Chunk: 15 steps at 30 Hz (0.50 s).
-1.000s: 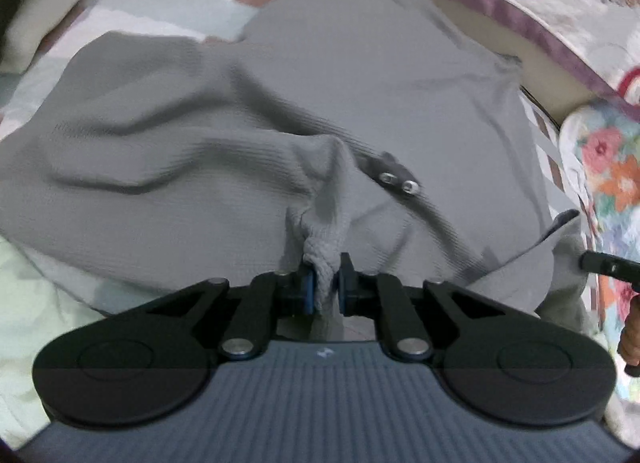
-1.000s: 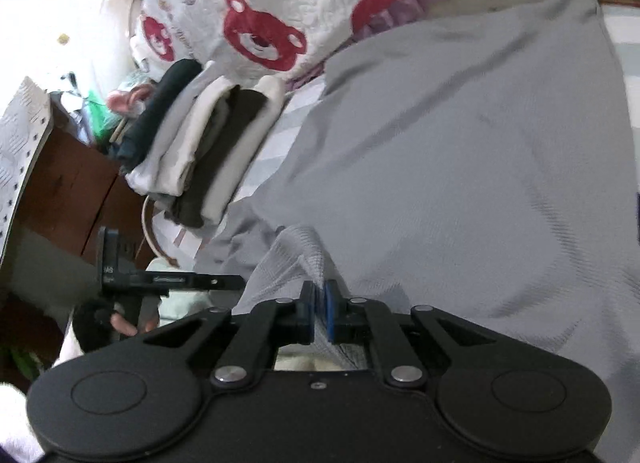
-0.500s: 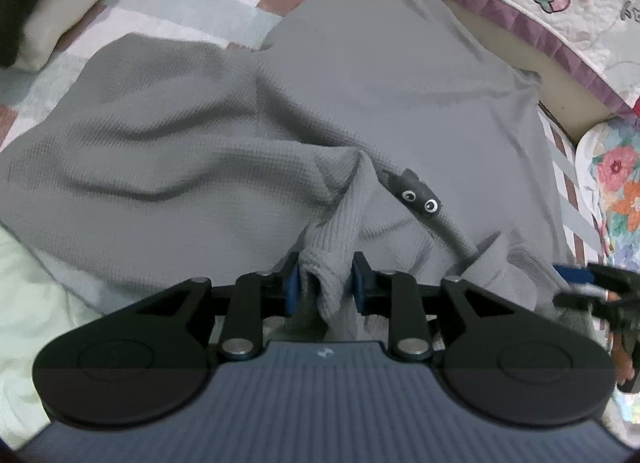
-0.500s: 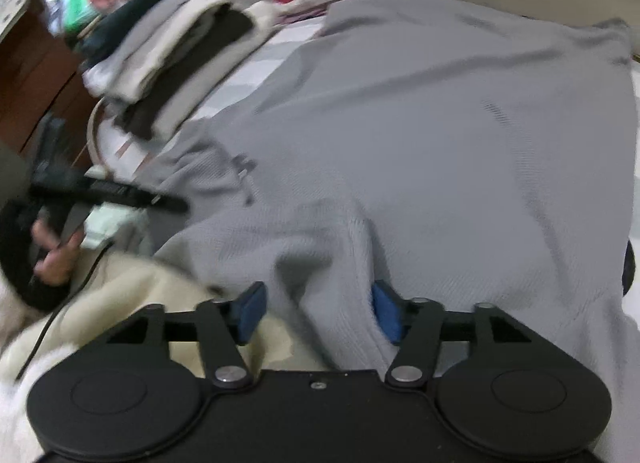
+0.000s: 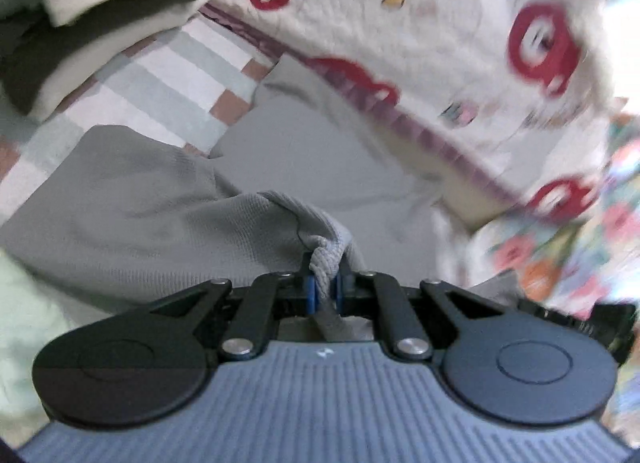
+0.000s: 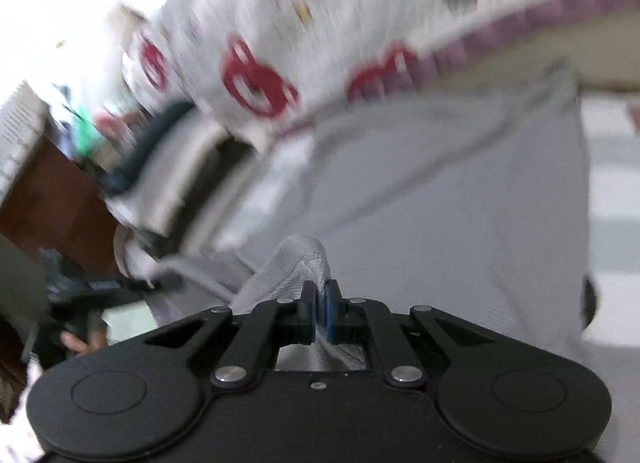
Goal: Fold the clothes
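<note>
Up close, left wrist view: left gripper [image 5: 325, 288] pinched tight on a bunched ribbed edge of the grey garment [image 5: 132, 207], rest of it spread over the striped sheet [image 5: 160, 79] below the bear-print quilt [image 5: 440, 35]. Folded stack [image 5: 92, 11] at upper left.

Right wrist view, blurred: right gripper [image 6: 320, 313] clamped on another grey fold [image 6: 296, 263], cloth trailing away across the bed; a hand [image 6: 82, 341] low at left.
</note>
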Available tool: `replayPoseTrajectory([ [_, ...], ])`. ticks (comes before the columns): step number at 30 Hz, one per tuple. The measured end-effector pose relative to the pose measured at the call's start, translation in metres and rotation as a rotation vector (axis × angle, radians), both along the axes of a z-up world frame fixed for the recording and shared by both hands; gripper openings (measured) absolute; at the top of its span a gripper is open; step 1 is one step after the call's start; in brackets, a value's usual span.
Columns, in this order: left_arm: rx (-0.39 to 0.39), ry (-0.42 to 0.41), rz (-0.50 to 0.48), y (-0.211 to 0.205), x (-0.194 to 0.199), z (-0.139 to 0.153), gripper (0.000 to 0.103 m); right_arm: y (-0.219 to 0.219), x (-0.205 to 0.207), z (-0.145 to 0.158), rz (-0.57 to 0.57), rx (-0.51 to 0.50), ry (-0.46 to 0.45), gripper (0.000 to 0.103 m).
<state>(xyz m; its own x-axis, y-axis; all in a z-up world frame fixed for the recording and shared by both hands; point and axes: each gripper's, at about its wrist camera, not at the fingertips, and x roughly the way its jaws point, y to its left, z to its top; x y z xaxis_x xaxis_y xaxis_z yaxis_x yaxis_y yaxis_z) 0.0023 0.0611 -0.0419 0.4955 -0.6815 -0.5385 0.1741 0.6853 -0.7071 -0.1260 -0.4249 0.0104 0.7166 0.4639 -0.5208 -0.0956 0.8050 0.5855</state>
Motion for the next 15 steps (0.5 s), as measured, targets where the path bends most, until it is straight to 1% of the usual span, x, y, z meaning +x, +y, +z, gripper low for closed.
replayPoseTrajectory([
  [1,-0.038,0.015,-0.003,0.01,-0.009,0.004,0.008,-0.004,-0.015,0.014,0.024,0.014,-0.034,0.007],
  [2,-0.05,0.04,-0.014,0.018,-0.02,0.005,0.008,-0.008,-0.03,0.028,0.049,0.028,-0.067,0.007],
  [3,-0.022,0.068,-0.031,0.02,-0.028,0.003,0.008,-0.006,-0.04,0.028,0.074,0.023,-0.059,0.007],
  [7,0.219,0.172,-0.125,0.004,-0.05,-0.014,0.013,0.013,-0.071,-0.003,0.174,-0.031,0.051,0.007],
  [8,0.274,0.176,-0.14,-0.001,-0.054,-0.015,0.017,0.018,-0.079,-0.011,0.199,-0.045,0.078,0.007],
  [10,0.366,0.116,-0.149,-0.015,-0.059,-0.004,0.019,0.027,-0.094,-0.026,0.249,-0.072,0.134,0.007],
  [12,0.457,0.056,-0.157,-0.029,-0.064,0.006,0.029,0.036,-0.11,-0.041,0.299,-0.099,0.189,0.007],
  [13,0.497,0.012,-0.162,-0.036,-0.067,0.014,0.031,0.039,-0.112,-0.044,0.303,-0.096,0.191,0.008],
  [15,0.534,-0.09,-0.185,-0.05,-0.074,0.033,0.039,0.04,-0.112,-0.041,0.296,-0.089,0.172,0.008],
])
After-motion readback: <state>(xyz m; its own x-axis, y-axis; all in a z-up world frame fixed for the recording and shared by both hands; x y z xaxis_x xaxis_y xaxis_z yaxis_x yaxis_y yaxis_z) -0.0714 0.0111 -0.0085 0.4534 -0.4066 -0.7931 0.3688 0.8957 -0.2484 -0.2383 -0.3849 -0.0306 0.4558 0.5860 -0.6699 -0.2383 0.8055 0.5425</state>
